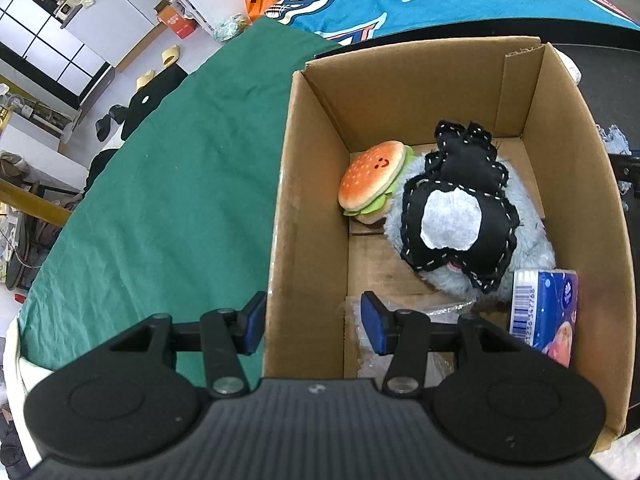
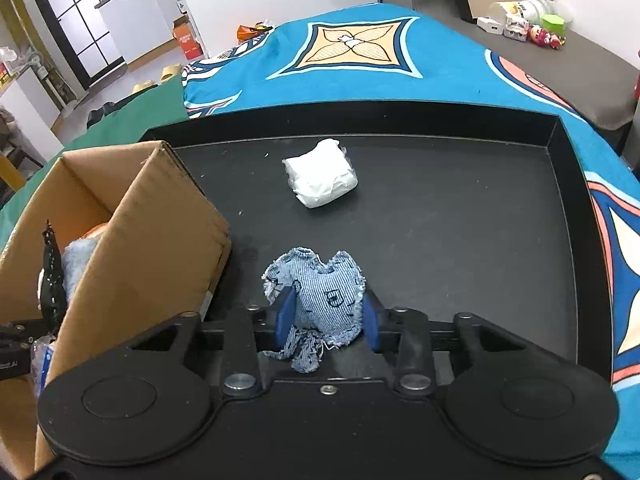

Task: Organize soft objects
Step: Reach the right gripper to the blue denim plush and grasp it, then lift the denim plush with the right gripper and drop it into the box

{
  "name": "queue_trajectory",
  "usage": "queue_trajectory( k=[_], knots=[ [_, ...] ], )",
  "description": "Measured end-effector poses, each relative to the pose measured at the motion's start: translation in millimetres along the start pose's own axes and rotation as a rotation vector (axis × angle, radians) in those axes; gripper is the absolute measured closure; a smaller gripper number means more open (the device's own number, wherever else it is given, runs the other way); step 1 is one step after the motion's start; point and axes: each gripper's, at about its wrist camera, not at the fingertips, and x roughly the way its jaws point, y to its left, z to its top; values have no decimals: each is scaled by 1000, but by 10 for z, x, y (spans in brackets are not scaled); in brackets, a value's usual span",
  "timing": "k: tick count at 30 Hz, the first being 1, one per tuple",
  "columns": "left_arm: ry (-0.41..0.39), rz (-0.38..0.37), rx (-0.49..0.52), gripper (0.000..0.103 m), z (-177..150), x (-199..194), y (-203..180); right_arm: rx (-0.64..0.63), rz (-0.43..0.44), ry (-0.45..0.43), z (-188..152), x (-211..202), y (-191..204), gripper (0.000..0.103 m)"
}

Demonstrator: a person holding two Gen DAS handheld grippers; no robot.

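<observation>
My right gripper [image 2: 326, 312] is shut on a frayed blue denim soft toy [image 2: 320, 280], one blue pad pressing each side, low over the black tray [image 2: 480, 240]. A white wrapped bundle [image 2: 322, 178] lies farther back on the tray. The open cardboard box [image 2: 160, 240] stands at the tray's left. My left gripper [image 1: 312, 308] is open and straddles the box's left wall [image 1: 312, 200], one finger outside and one inside. The box holds a burger plush [image 1: 372, 184], a black stitched felt toy [image 1: 460, 216] lying on a grey-blue fluffy plush [image 1: 532, 248], and a blue tissue pack [image 1: 544, 316].
Crinkled clear plastic [image 1: 448, 310] lies on the box floor under my left gripper. A green cloth [image 1: 160, 200] covers the table left of the box. A teal patterned cloth [image 2: 400, 80] lies behind the tray, whose raised rim [image 2: 560, 132] runs along the far and right sides.
</observation>
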Motion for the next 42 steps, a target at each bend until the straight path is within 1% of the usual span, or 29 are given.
queue_trajectory(
  k=[4, 5, 6, 12, 22, 31, 35, 39, 42],
  knots=[
    [-6, -8, -5, 54, -18, -36, 24, 3, -12, 1, -37, -49, 10, 76],
    [-9, -11, -6, 54, -23, -47, 28, 13, -12, 5, -44, -73, 2, 78],
    [-11, -14, -6, 54, -33, -46, 46, 25, -12, 7, -43, -90, -8, 84],
    [-33, -33, -18, 54, -72, -106, 106, 31, -19, 1, -60, -223, 15, 92],
    [-77, -67, -51, 54, -133, -202, 241, 40, -30, -56, -4, -539, 91, 92],
    [-117, -99, -105, 54, -187, -245, 372, 5, -28, -135, 158, -831, 311, 92],
    [-124, -125, -135, 54, -201, -250, 447, -14, -28, -155, 210, -912, 441, 92],
    [-124, -144, -132, 54, -225, -229, 472, -23, -28, -170, 270, -979, 553, 92],
    [-119, -140, -150, 55, -234, -192, 499, -40, -36, -178, 336, -1026, 645, 92]
  ],
)
